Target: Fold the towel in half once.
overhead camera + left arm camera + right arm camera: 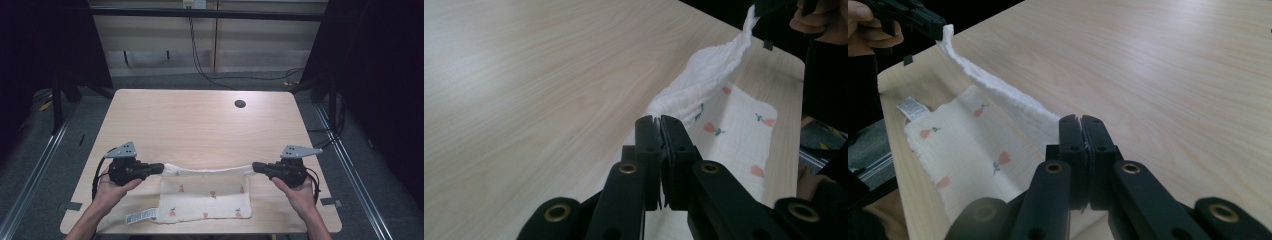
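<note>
A white cloth (205,197) printed with small orange flowers lies at the table's near edge, its far edge lifted and stretched between both grippers. My left gripper (161,168) is shut on the cloth's far left corner, my right gripper (255,167) on its far right corner. In the left gripper view the jaws pinch the cloth (704,80) at their tips (659,121), and the raised edge runs off to the other gripper (774,6). The right gripper view mirrors this: cloth (973,145) clamped at the tips (1081,121), other gripper (913,17) far off. A label (141,216) sticks out at the near left.
The light wooden table (200,125) has a round cable hole (240,104) at the far right. Cables (210,70) trail over the floor behind it. Dark frames stand on both sides.
</note>
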Demonstrator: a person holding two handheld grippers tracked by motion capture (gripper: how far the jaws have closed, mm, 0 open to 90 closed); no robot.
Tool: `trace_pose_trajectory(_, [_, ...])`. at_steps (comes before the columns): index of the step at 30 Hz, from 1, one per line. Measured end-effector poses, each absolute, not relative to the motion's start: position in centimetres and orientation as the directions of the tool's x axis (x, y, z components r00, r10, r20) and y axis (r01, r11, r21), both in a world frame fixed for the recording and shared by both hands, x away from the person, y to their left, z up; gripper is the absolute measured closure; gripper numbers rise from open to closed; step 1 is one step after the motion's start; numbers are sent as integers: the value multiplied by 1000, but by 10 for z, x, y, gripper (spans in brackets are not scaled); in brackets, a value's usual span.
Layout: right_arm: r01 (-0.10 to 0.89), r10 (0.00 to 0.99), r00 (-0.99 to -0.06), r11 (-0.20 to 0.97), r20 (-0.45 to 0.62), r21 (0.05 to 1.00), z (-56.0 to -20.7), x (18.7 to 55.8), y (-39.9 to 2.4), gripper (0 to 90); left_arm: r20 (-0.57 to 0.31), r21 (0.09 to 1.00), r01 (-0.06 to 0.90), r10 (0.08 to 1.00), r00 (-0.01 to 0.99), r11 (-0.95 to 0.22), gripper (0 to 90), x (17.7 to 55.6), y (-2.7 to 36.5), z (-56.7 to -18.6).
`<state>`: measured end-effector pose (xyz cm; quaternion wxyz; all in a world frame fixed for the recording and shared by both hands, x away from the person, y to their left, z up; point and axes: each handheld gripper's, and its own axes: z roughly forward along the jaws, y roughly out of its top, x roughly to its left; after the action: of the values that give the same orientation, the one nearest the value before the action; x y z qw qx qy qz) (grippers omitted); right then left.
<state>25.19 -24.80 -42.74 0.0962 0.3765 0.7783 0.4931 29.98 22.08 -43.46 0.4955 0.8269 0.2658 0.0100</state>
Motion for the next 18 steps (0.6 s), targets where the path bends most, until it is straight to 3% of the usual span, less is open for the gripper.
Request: trace_pose_trajectory(18, [538,647,-725,317,236,781,-449,216,-245,884,-251,787,434,416,874,-438,875,262,225,-453])
